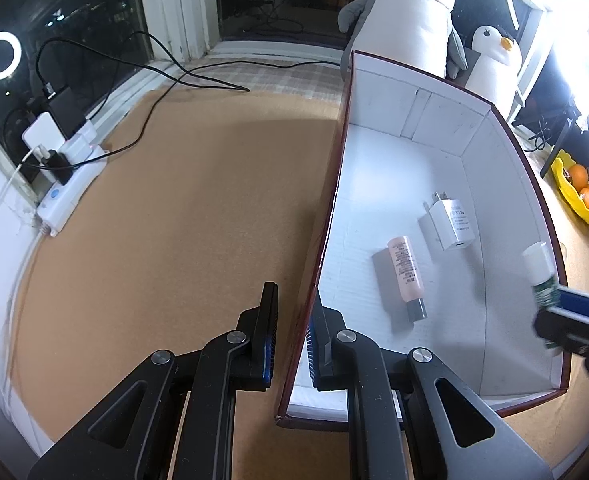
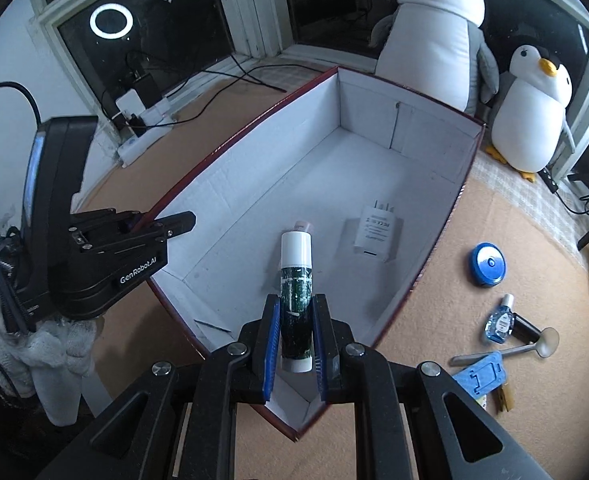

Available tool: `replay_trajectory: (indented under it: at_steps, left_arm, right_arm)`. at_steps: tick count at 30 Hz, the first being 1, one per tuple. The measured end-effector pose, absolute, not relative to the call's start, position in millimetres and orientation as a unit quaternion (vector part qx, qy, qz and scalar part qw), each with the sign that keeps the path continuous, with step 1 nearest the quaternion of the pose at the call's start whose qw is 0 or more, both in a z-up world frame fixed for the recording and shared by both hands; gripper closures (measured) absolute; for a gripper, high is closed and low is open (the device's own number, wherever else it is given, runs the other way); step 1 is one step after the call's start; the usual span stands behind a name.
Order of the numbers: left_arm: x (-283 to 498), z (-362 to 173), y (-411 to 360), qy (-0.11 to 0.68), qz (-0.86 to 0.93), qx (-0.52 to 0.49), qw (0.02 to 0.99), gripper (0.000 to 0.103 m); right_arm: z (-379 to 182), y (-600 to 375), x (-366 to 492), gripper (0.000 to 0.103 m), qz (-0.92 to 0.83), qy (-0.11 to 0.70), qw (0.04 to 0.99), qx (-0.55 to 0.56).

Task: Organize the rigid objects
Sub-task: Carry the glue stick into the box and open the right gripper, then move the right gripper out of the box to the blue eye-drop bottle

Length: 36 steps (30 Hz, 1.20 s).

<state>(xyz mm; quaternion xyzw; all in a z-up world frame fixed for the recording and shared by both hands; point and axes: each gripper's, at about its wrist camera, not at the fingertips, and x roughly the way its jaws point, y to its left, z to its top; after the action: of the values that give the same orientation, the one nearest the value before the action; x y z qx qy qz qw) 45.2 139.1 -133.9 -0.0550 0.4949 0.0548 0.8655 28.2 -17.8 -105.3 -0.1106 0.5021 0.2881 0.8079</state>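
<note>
A white-lined box with a dark red rim [image 1: 336, 184] [image 2: 230, 144] stands on the brown mat. Inside lie a pink tube [image 1: 406, 276] and a white charger plug [image 1: 452, 224] [image 2: 376, 232]. My left gripper [image 1: 292, 328] [image 2: 162, 224] straddles the box's left wall, one finger outside and one inside, gripping it. My right gripper [image 2: 296, 320] [image 1: 550, 300] is shut on a dark green tube with a white cap [image 2: 295, 280] [image 1: 540, 270] and holds it over the near part of the box.
On the mat right of the box lie a blue round tin [image 2: 489, 264], a small blue bottle [image 2: 500, 320], a spoon [image 2: 534, 346] and a blue clip [image 2: 482, 376]. Two plush penguins [image 2: 434, 40] stand behind. A power strip [image 1: 70, 184] with cables sits at left. A yellow fruit bowl [image 1: 574, 196] stands at right.
</note>
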Motion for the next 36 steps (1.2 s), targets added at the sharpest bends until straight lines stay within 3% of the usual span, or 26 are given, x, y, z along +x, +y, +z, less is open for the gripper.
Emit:
replay_trajectory:
  at_steps: [12,17,36]
  left_arm:
    - [45.8,-135.9,140.3,0.497,0.054,-0.058,0.864,0.091]
    - [46.1,-136.6,140.2,0.498,0.054,-0.056,0.864,0.091]
    - [45.8,-136.4,139.5,0.499,0.053,-0.053,0.863,0.091]
  right_arm:
    - [-115.4,-8.9,30.4,0.089,0.292,0.507,0.802,-0.118]
    - [-110.9,-9.0,30.2,0.075,0.292,0.501,0.807,-0.115]
    - [-80.2,-60.2,32.4,0.067,0.27,0.48,0.834,-0.043]
